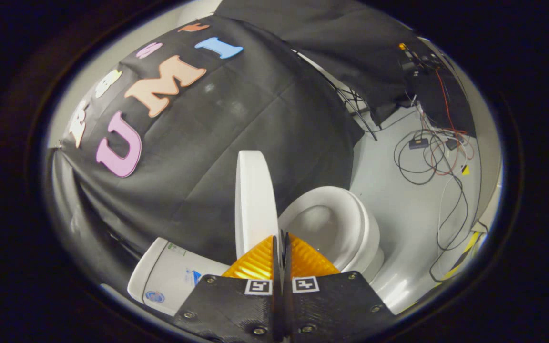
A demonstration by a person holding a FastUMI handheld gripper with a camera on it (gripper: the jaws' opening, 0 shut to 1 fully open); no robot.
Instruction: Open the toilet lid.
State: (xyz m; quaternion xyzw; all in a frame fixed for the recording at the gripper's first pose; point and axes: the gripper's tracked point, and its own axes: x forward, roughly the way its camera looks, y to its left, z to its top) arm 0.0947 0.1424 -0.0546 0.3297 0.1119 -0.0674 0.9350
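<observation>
Toilet lid (254, 200) raised upright, gripper (279, 247) pinched together just below its edge.

The orange fingers (255, 264) meet with no gap and nothing between them; the white lid stands on edge just ahead of their tips, slightly toward the left finger; the open seat and bowl (339, 228) lie beyond the right finger; the tank (169, 276) sits beside the left finger; cables (439, 162) trail over the grey floor (398, 205) past the bowl.

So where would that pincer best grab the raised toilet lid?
By the lid's thin free rim. It stands upright, edge-on just ahead of the shut gripper, so open the fingers and slide one down each flat face, coming from above the bowl.
</observation>
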